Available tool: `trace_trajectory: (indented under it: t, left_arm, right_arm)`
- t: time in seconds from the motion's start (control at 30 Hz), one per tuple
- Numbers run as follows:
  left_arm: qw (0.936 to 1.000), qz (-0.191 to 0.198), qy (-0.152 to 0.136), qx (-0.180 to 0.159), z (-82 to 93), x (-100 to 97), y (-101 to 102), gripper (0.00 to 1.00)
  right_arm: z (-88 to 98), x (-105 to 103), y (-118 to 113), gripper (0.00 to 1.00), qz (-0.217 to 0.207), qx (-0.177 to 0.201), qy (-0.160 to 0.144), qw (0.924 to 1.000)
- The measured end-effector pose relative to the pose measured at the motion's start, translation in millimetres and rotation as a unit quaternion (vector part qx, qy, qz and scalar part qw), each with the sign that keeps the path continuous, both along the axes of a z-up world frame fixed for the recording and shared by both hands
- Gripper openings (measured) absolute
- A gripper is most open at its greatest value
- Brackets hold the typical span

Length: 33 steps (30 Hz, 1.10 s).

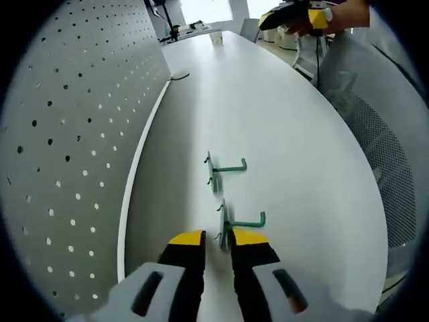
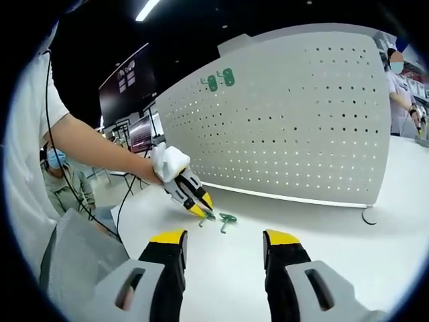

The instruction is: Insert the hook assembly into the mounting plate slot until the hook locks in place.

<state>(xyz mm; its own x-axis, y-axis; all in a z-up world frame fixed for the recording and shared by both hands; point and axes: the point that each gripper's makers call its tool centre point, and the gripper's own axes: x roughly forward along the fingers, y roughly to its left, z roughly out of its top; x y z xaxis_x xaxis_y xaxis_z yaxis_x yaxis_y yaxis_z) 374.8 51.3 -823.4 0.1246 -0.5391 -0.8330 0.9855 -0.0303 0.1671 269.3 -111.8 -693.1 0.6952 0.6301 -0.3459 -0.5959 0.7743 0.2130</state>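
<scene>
Two green hooks lie on the white table (image 1: 301, 154). The far hook (image 1: 224, 168) rests further out. The near hook (image 1: 238, 225) lies with its back plate right at the tips of my left gripper (image 1: 218, 240), whose jaws stand open on either side of it. The perforated mounting plate (image 1: 74, 134) stands upright along the table's left side. In the right gripper view, a gloved hand holds the left gripper (image 2: 200, 204) down at the two hooks (image 2: 226, 219) in front of the mounting plate (image 2: 288, 121). My right gripper (image 2: 224, 238) is open and empty, well back from them.
Two green pieces (image 2: 220, 80) hang near the plate's top edge. A mesh chair (image 1: 382, 134) stands by the table's right edge. The right gripper (image 1: 281, 19) hovers at the far end. A cable grommet (image 2: 367, 216) sits on the table. People stand in the background.
</scene>
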Motion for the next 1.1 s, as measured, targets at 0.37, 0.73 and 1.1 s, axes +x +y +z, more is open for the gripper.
trace_trajectory:
  t: [0.37,0.73,1.1]
  left_arm:
    - [0.9999,0.016,0.005,0.003,-3.0,-1.0,2.2,0.04]
    - [0.9992,0.035,0.003,-0.02,1.8,1.6,5.5,0.02]
    - [0.9935,0.078,-0.001,-0.082,23.9,0.5,6.6,0.02]
  right_arm:
    - [1.3,1.0,-1.2,0.43,-0.003,0.008,-0.001,1.0]
    - [1.2,0.4,-0.5,0.43,-0.002,0.006,0.0,1.0]
    - [1.9,0.4,0.4,0.43,0.0,0.005,-0.004,1.0]
